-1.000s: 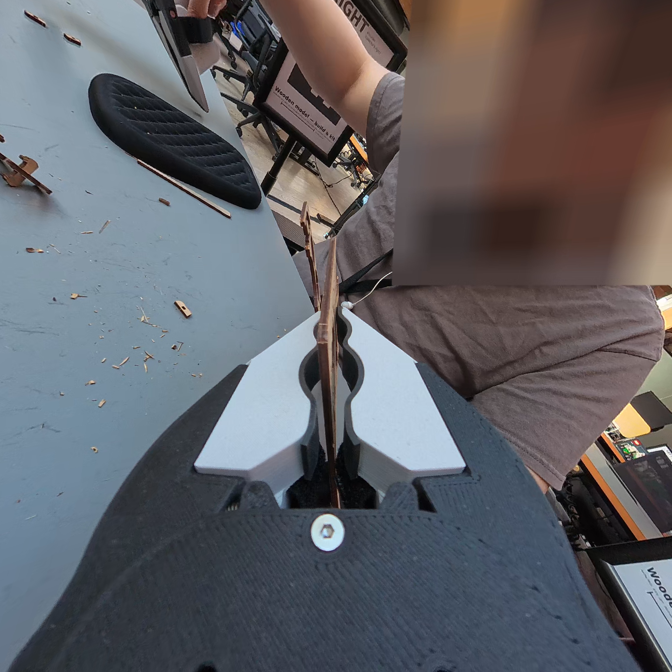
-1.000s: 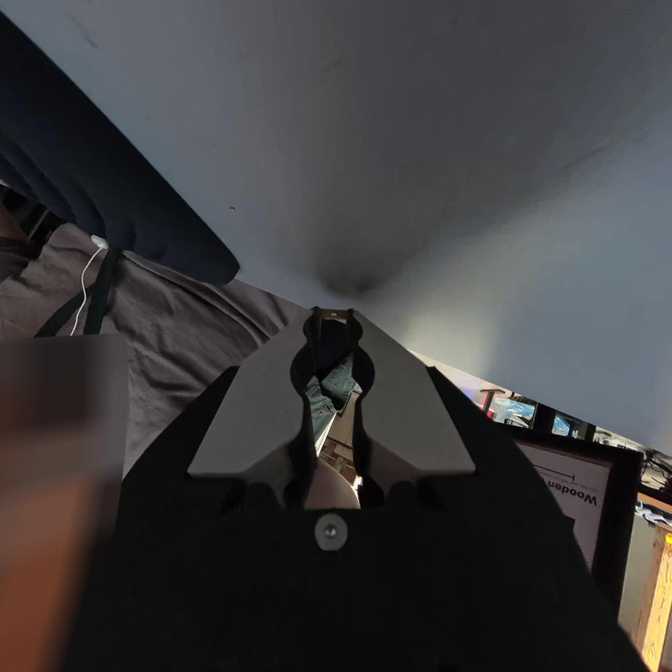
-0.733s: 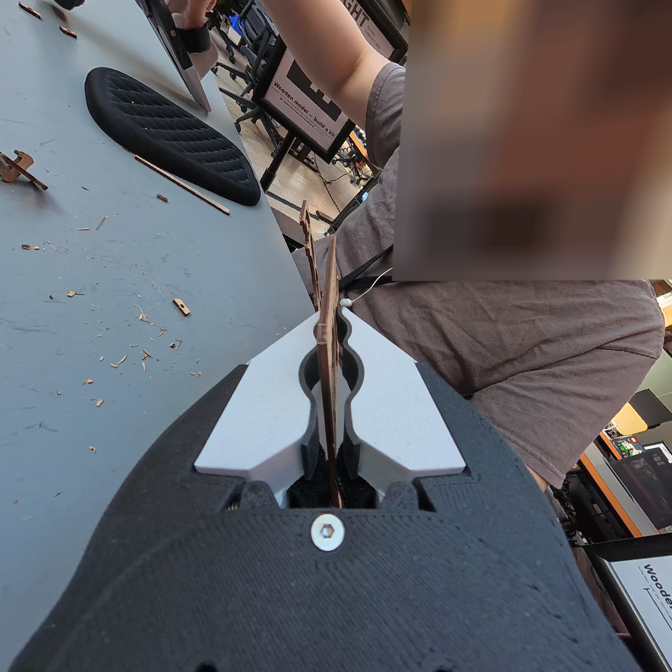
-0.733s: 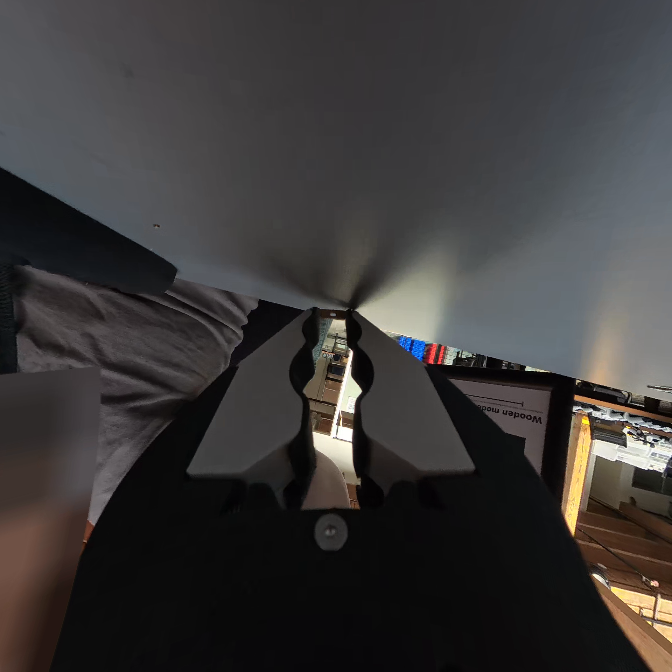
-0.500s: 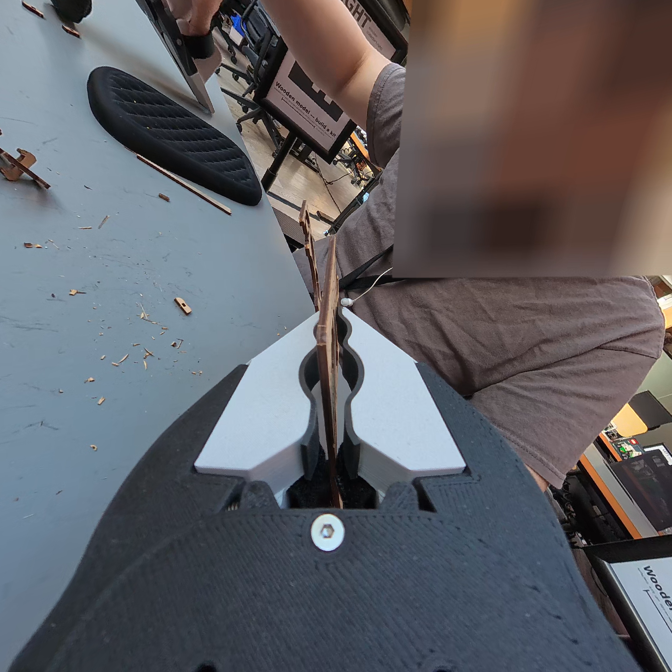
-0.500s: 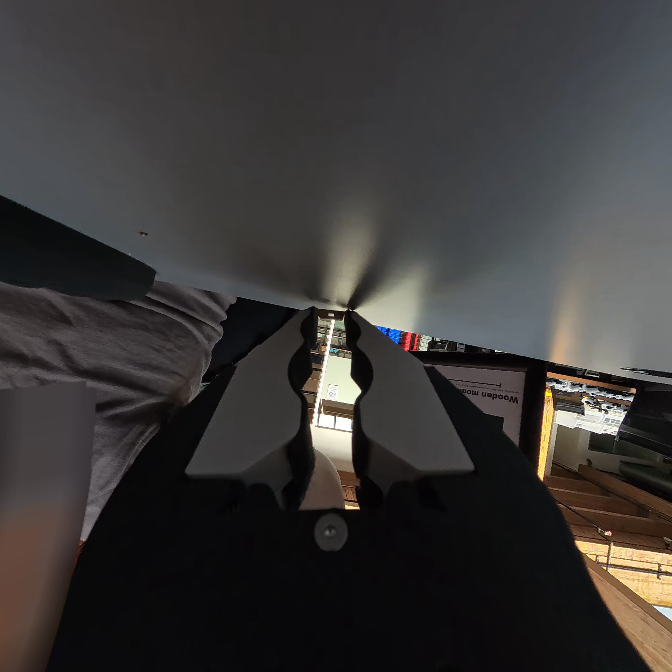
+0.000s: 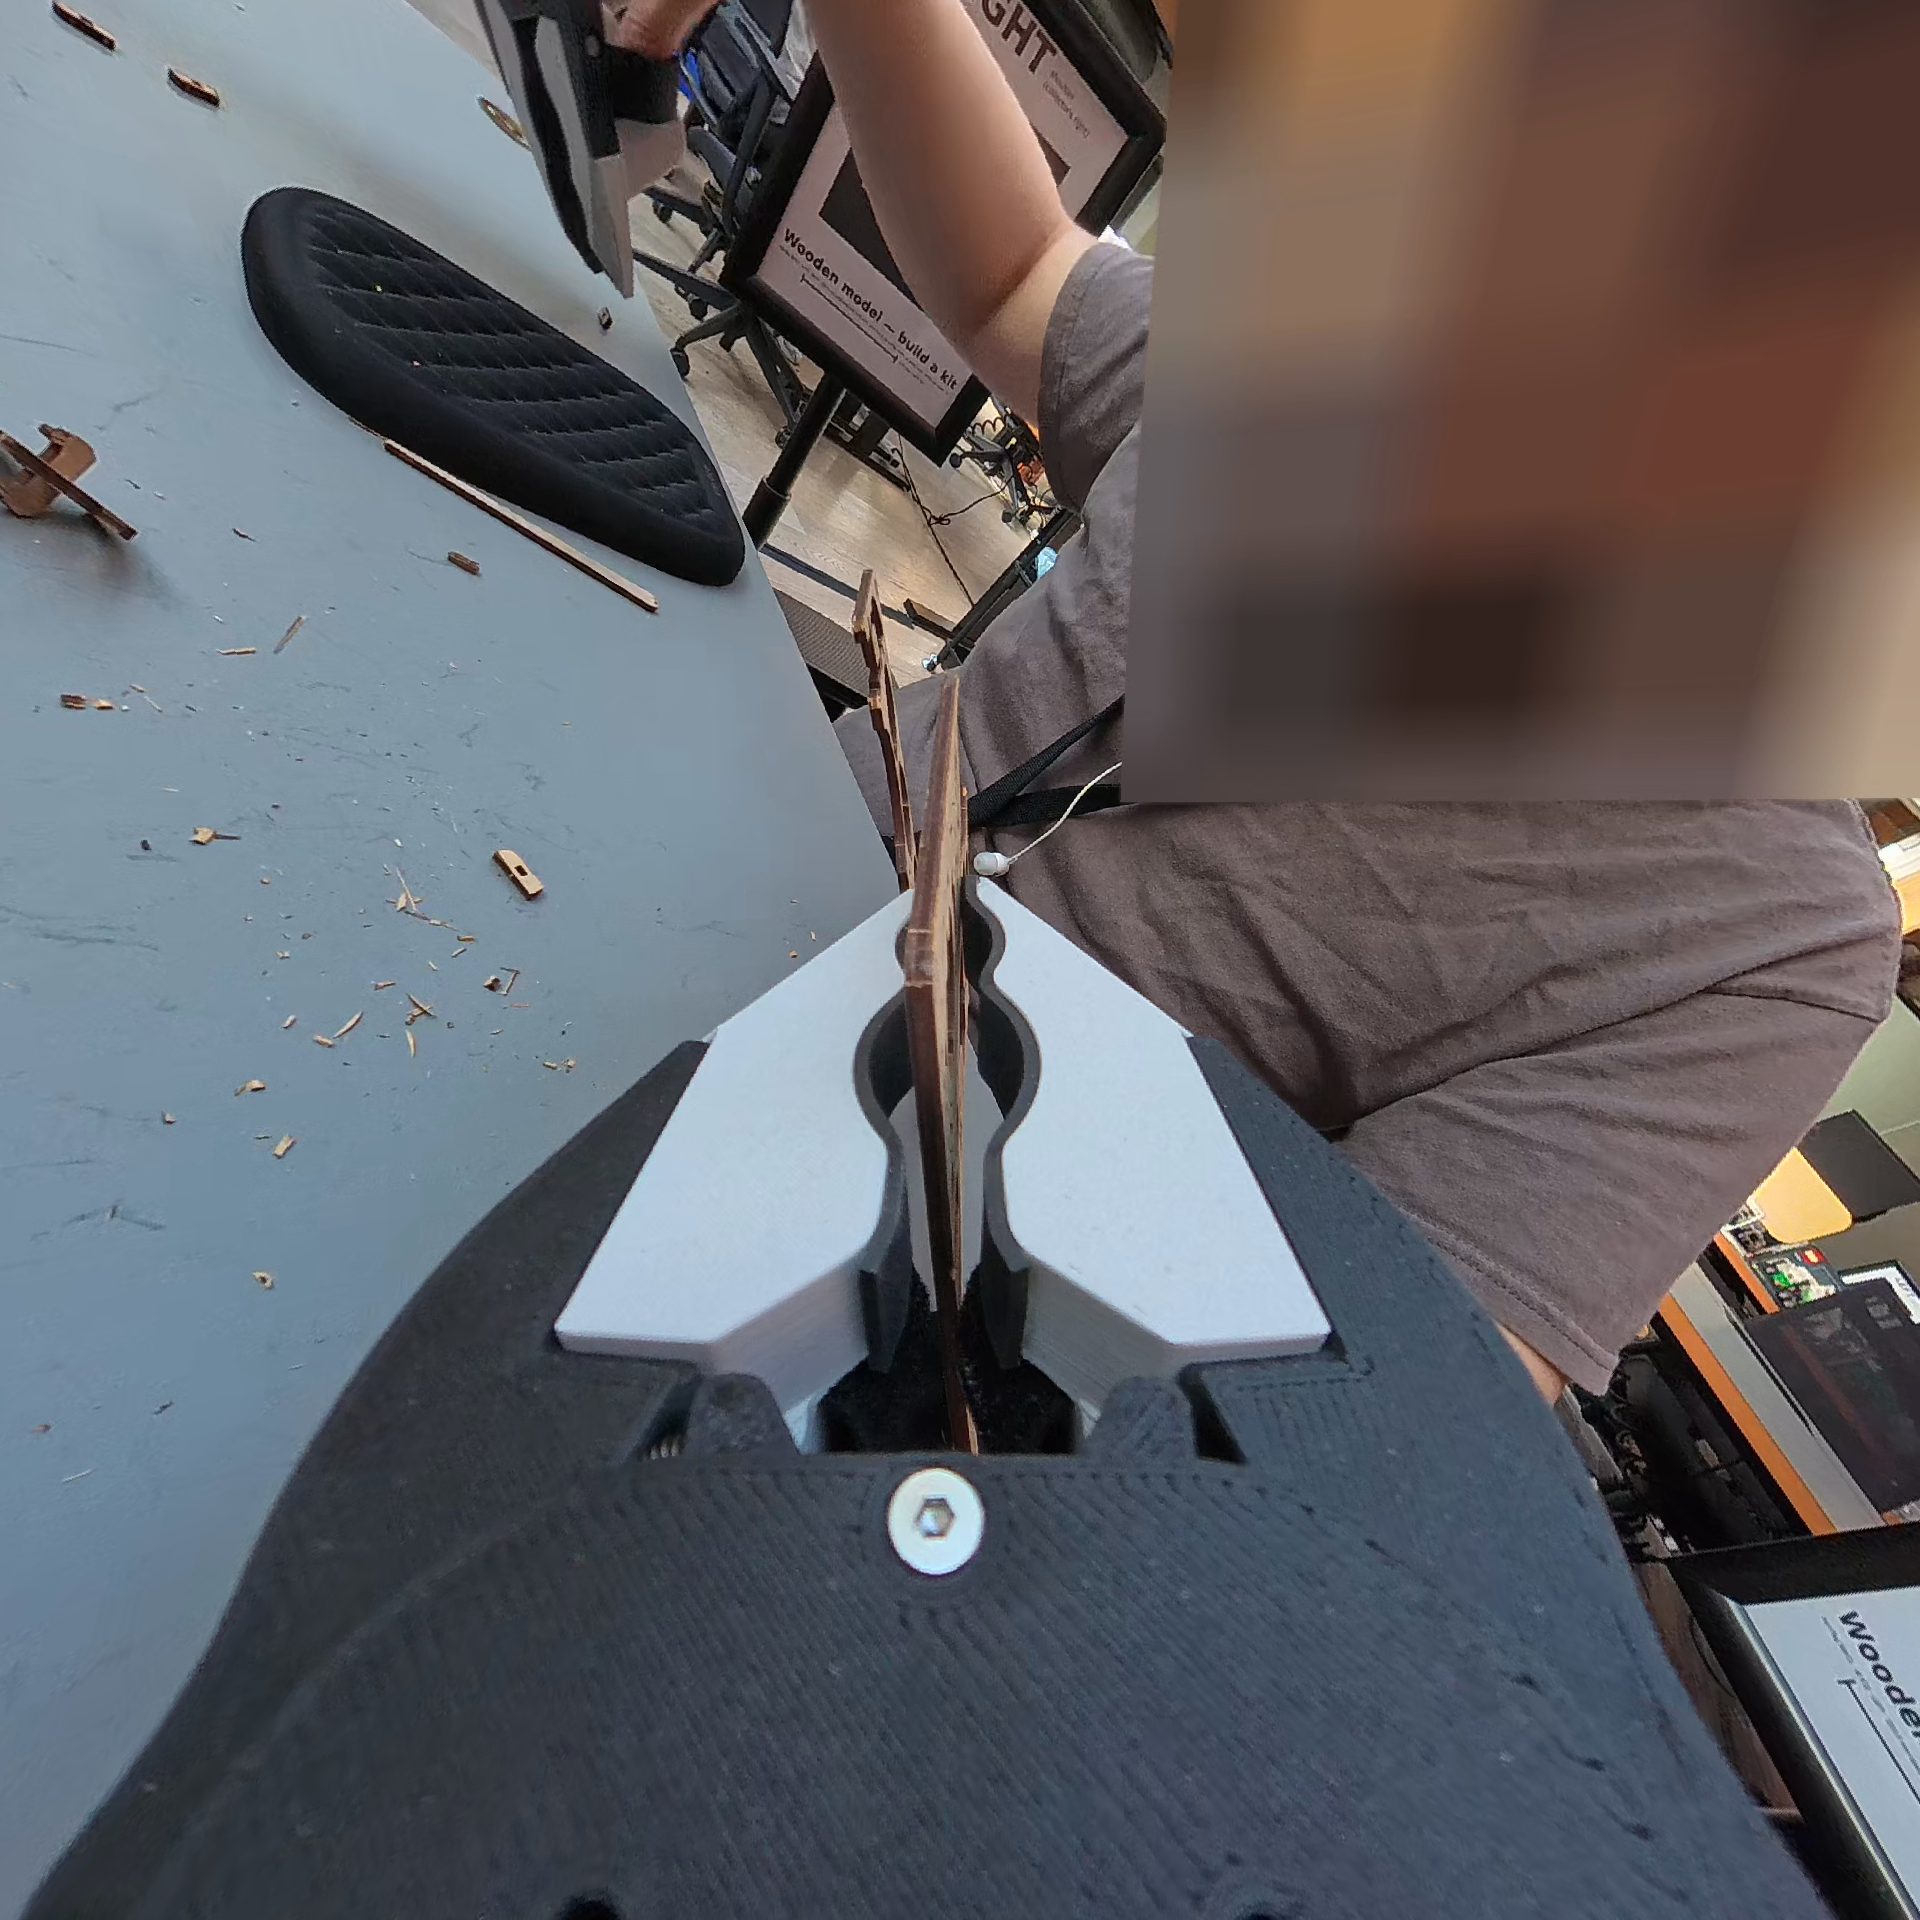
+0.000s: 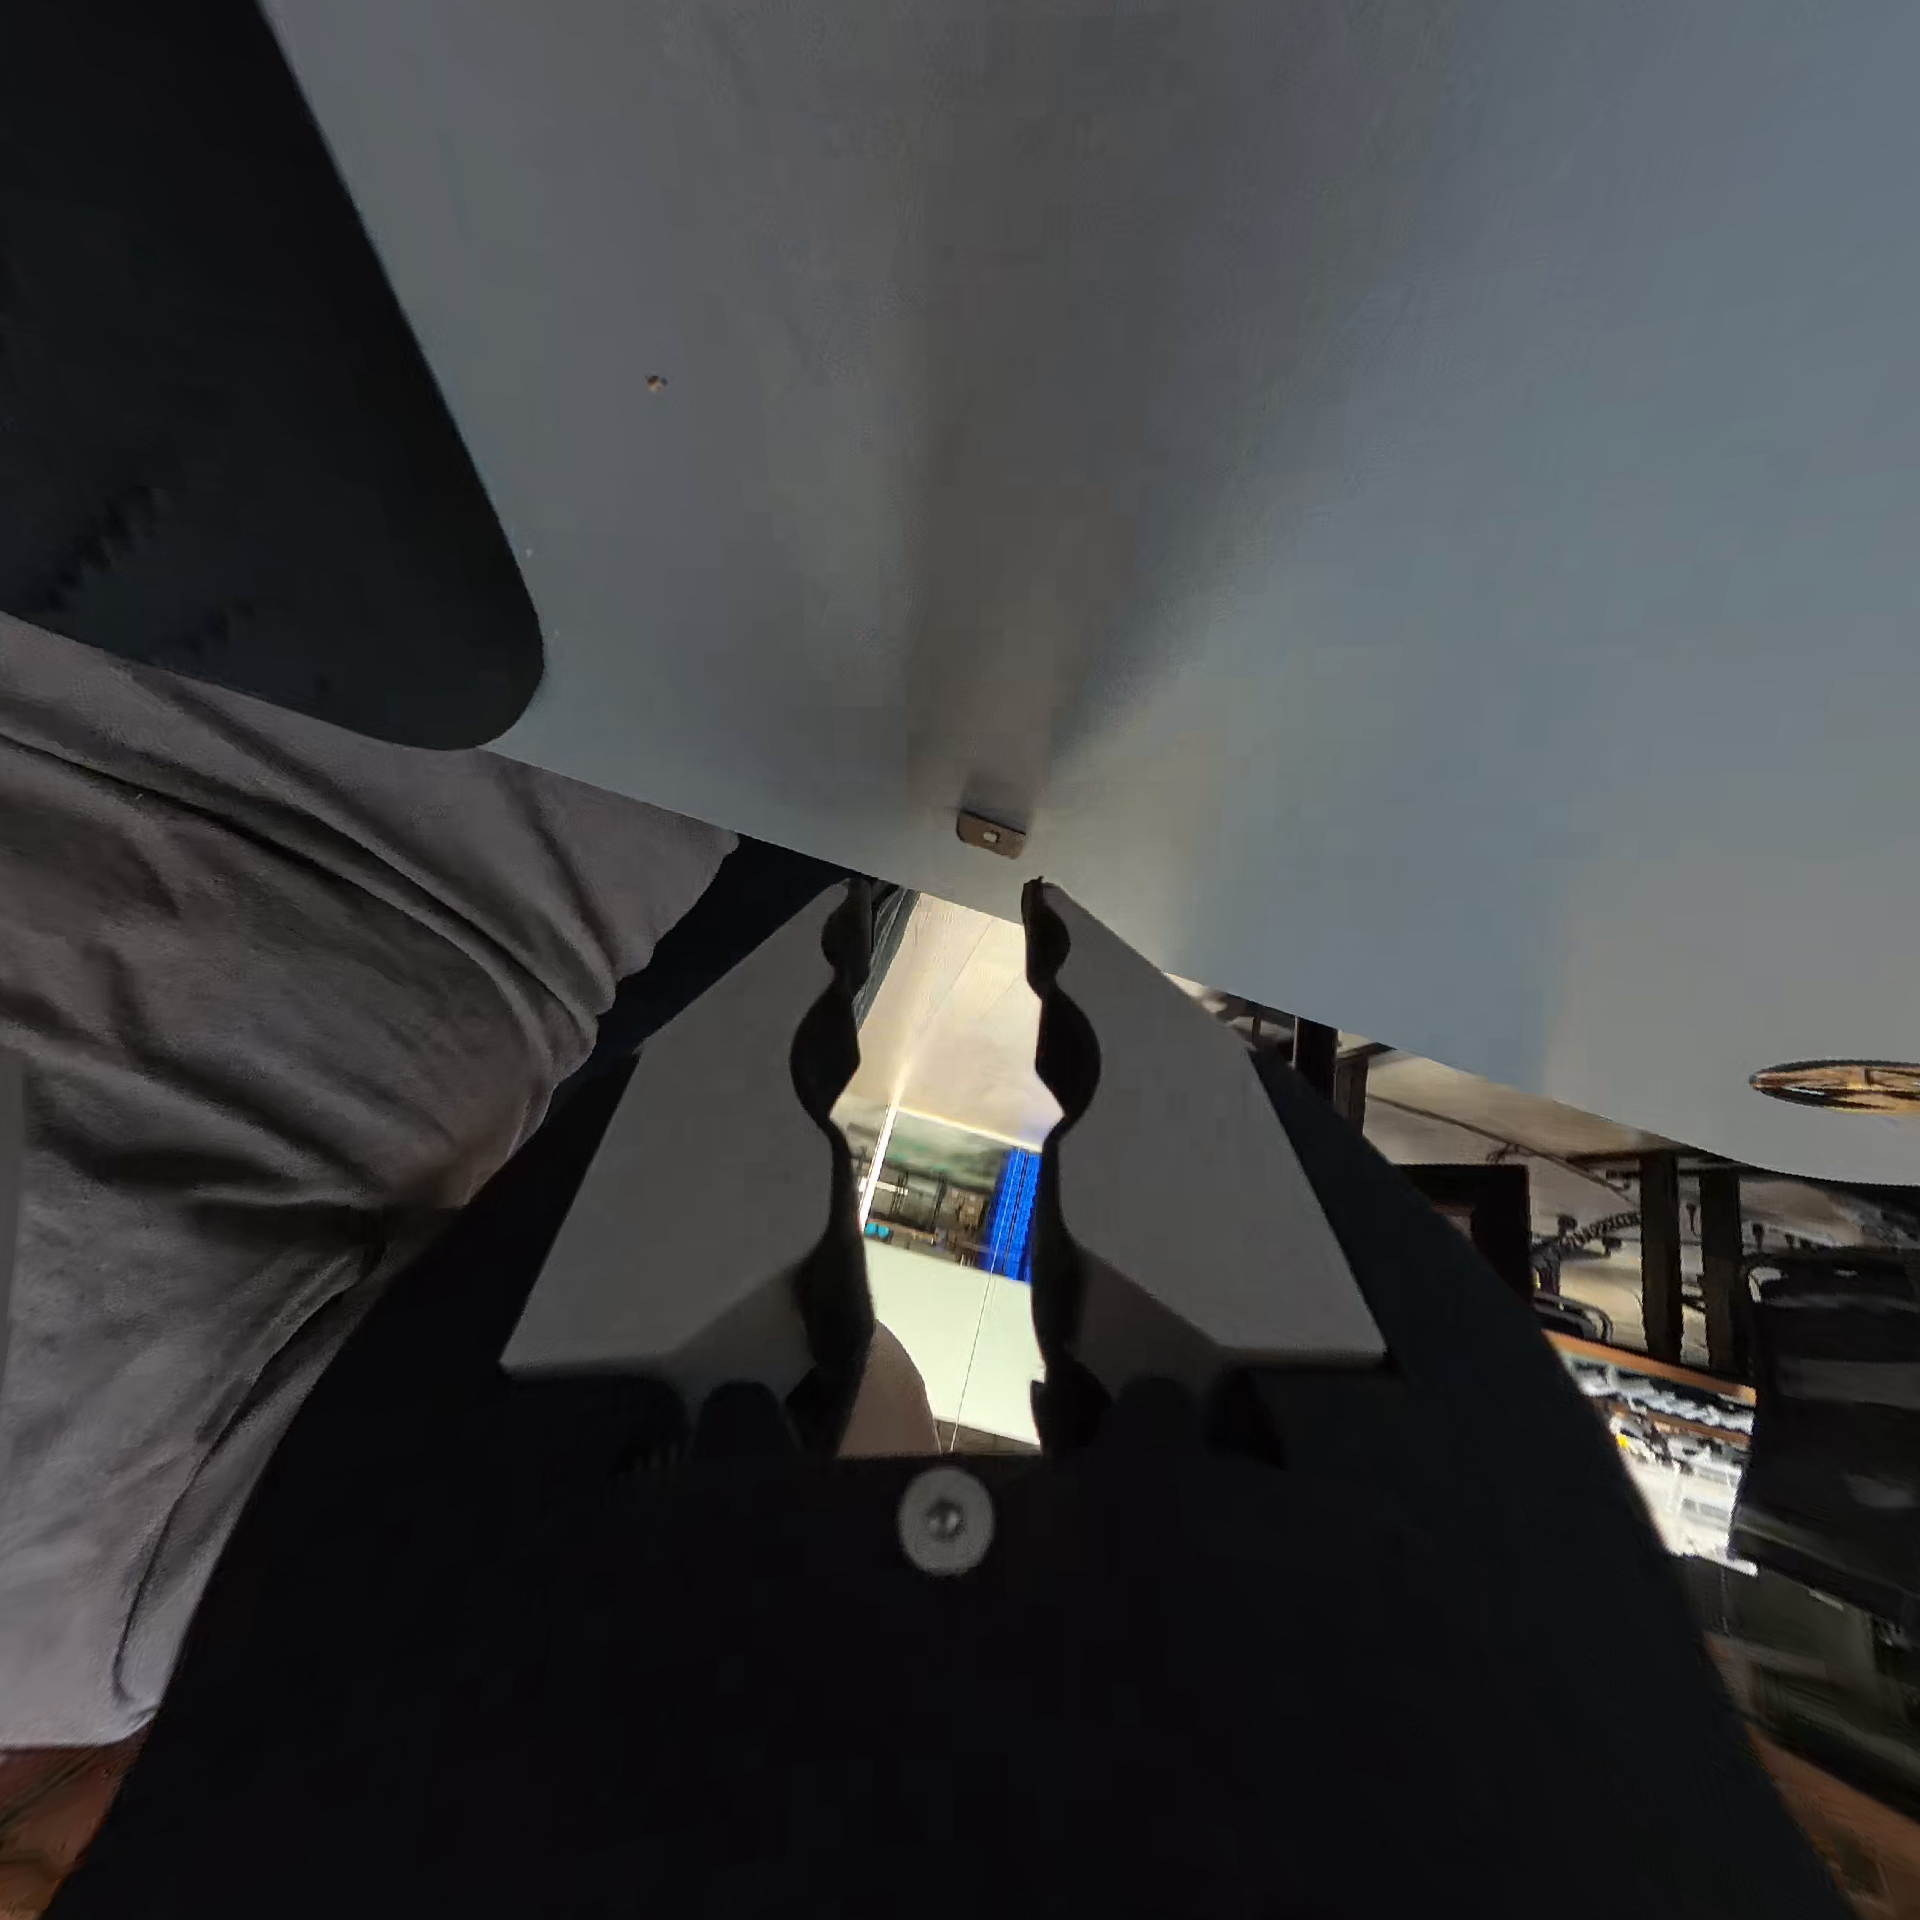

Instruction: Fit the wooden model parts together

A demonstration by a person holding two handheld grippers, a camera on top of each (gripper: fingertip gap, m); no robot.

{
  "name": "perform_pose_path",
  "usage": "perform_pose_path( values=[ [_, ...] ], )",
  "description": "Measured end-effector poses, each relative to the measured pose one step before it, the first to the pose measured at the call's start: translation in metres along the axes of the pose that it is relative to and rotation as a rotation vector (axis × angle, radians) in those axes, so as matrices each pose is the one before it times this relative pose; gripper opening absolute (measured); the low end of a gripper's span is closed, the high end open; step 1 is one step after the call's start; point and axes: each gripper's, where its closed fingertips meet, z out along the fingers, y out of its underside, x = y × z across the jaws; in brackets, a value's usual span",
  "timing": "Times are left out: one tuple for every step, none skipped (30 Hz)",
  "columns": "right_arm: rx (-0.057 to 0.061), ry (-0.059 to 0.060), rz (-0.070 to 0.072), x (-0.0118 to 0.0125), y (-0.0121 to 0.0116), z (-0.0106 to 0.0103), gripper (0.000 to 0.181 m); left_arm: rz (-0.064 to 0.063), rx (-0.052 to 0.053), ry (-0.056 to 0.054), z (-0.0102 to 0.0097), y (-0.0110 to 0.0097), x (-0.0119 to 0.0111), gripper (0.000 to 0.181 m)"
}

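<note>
My left gripper (image 7: 940, 904) is shut on a thin flat wooden part (image 7: 938, 1060), seen edge-on and held upright off the table's near edge. A second notched wooden strip (image 7: 881, 717) stands up just behind it. My right gripper (image 8: 940, 899) is open and empty. A small wooden piece (image 8: 990, 831) lies on the grey table (image 8: 1143, 416) just beyond its tips, close to the table edge. The right gripper also shows in the left wrist view (image 7: 613, 260), tips down at the far table edge.
A black oval pad (image 7: 478, 384) lies on the table with a thin wooden stick (image 7: 520, 525) beside it. A small wooden assembly (image 7: 47, 483) sits at the left, and chips are scattered about. A person in a grey shirt (image 7: 1403, 987) stands close on the right. Some 50 cm of space lies between my two pairs of fingers.
My right gripper held the small wooden piece at its tips, pressed it to the table, then opened and let it go. The left gripper and its part have stayed put.
</note>
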Motion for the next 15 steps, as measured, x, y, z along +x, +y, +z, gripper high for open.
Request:
perform_pose_path(
  values=[
    [0.086, 0.0142, -0.0033, 0.00029, 0.00231, -0.00536, 0.028, -0.0013, 0.0001, -0.0009, -0.0001, 0.00012, -0.00021, 0.0],
    [0.1103, 0.0022, -0.0167, -0.00205, 0.00078, -0.00663, 0.026, -0.0011, -0.0004, -0.0006, 0.00003, 0.00003, -0.00017, 0.0],
    [0.1355, -0.0075, -0.0312, -0.00374, -0.00205, -0.00774, 0.024, -0.0003, -0.0013, -0.0016, 0.00011, 0.00009, -0.00011, 0.0],
    [0.1642, 0.0077, -0.0456, -0.00189, -0.00679, -0.00884, 0.021, 0.0014, -0.0018, -0.0018, 0.0002, 0.00009, -0.00015, 0.0],
    [0.182, 0.0393, -0.0614, 0.00237, -0.01017, -0.00929, 0.018, 0.0022, -0.0007, 0.0001, 0.00022, -0.00004, 0.00022, 0.0],
    [0.1779, 0.0361, -0.095, 0.00105, -0.00856, -0.00731, 0.016, -0.0001, -0.0013, 0.0, 0.00024, 0.00017, -0.00006, 0.0],
    [0.1491, 0.0226, -0.1371, -0.00211, -0.00456, -0.00455, 0.024, -0.0023, -0.002, -0.0001, 0.0004, 0.00026, -0.00035, 0.0],
    [0.124, 0.0146, -0.1609, -0.00588, -0.00086, -0.00205, 0.029, -0.0031, -0.003, 0.0009, 0.00041, 0.0002, -0.00034, 0.0],
    [0.0841, -0.0047, -0.1567, -0.01144, 0.00582, 0.00102, 0.028, -0.0013, -0.0041, 0.0032, 0.00064, 0.00042, 0.00002, 0.0],
    [0.0135, 0.0295, -0.1236, -0.00495, 0.01276, 0.00299, 0.027, -0.0005, -0.0039, 0.0027, 0.0008, 0.00049, -0.00015, 0.0],
    [-0.0504, 0.025, -0.0611, -0.00275, 0.01734, 0.005, 0.026, -0.0037, -0.0049, 0.0003, 0.00092, 0.00052, -0.0006, 0.0],
    [-0.0766, -0.0248, -0.0145, -0.00727, 0.01667, 0.00625, 0.025, -0.0047, -0.0044, 0.0016, 0.00094, 0.00052, -0.00056, 0.0],
    [-0.0616, -0.006, -0.0104, -0.00334, 0.01076, 0.00577, 0.024, -0.0032, -0.0037, 0.0004, 0.0009, 0.00055, -0.00058, 0.0],
    [-0.0216, -0.0006, -0.0338, -0.00268, 0.00331, 0.00405, 0.023, -0.0036, -0.0035, -0.0019, 0.00073, 0.00069, -0.00102, 0.0],
    [-0.0004, 0.0075, -0.0426, -0.00108, -0.00171, 0.00059, 0.019, -0.0054, 0.0, 0.0004, 0.00047, 0.0003, -0.00088, 0.0]
  ],
)
